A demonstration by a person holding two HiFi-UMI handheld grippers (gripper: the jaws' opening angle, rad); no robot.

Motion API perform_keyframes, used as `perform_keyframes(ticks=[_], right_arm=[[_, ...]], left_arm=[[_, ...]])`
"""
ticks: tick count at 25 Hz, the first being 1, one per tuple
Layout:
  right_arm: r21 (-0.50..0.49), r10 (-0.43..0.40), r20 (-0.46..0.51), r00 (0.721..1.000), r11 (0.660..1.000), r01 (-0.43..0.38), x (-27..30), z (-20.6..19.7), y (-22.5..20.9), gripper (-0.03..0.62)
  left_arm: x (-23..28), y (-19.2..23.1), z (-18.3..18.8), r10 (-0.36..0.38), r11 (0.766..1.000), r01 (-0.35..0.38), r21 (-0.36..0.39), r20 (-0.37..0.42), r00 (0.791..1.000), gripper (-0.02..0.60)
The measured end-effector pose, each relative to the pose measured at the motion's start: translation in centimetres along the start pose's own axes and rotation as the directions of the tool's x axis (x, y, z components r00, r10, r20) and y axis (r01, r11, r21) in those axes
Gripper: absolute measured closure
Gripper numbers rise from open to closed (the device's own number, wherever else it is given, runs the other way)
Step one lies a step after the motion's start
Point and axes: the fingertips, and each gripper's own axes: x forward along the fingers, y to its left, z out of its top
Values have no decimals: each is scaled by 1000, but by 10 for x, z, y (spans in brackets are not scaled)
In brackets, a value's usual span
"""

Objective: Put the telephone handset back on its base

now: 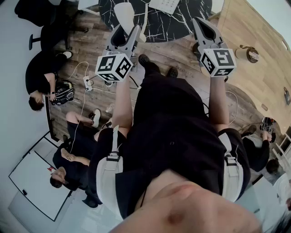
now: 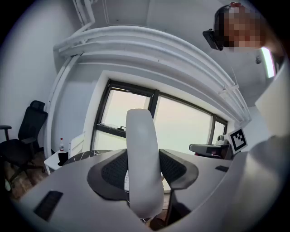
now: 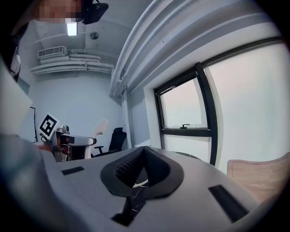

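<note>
My left gripper (image 1: 124, 40) (image 2: 144, 168) is raised and shut on the white telephone handset (image 2: 143, 156), which stands upright between its dark ribbed pads. The head view shows the handset (image 1: 123, 13) sticking out past the jaws over the edge of the black marbled table (image 1: 186, 22), with its cord (image 1: 144, 28) trailing beside it. The white telephone base (image 1: 164, 4) with its keypad sits on that table at the top edge of the view. My right gripper (image 1: 203, 28) (image 3: 144, 157) is held up beside the left one, shut, with nothing between its pads.
A wooden desk (image 1: 257, 73) with a small round object (image 1: 249, 53) runs along the right. Several people sit on the wood floor at the left (image 1: 43, 79). A black office chair (image 1: 43, 20) stands at the top left. A white board (image 1: 36, 182) lies at the lower left.
</note>
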Motion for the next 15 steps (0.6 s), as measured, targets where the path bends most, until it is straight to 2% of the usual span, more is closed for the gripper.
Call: perform_keyframes(ticks=[5, 15], right_arm=[[-6, 18, 2, 1000, 1000, -18, -12, -4, 11, 566], [38, 0, 9, 1000, 999, 0, -25, -11, 15, 565]], left_arm=[[-11, -11, -6, -5, 1000, 5, 6, -3, 1000, 354], [-20, -15, -17, -4, 1000, 4, -2, -26, 1000, 356]])
